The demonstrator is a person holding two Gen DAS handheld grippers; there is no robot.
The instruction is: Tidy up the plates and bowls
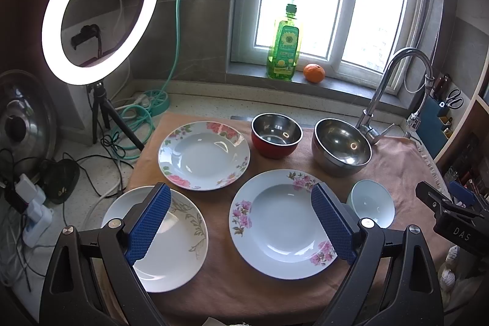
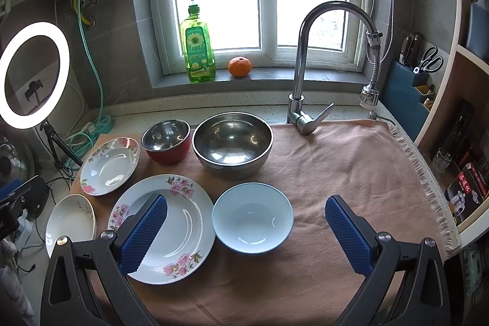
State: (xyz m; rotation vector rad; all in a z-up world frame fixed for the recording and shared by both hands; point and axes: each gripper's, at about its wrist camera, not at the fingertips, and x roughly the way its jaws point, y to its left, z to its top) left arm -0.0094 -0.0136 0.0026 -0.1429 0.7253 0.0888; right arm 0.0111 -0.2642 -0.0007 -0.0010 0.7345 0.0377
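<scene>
The three floral plates (image 1: 282,225) and three bowls lie apart on the peach towel (image 2: 351,167); glazed, slippery, breakable, so I judge rims best; my left gripper (image 1: 241,222) and right gripper (image 2: 246,231) hang spread, empty; only the right view shows the pale-blue bowl (image 2: 252,217) whole.

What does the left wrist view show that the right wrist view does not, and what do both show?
Only the left wrist view: white chargers by the cables, and the pot lid shown large. Only the right wrist view: a printed box and glass cups on the shelf. Both: three plates, the red bowl, steel bowl, blue bowl, soap bottle, orange, faucet, and open tongs.
</scene>
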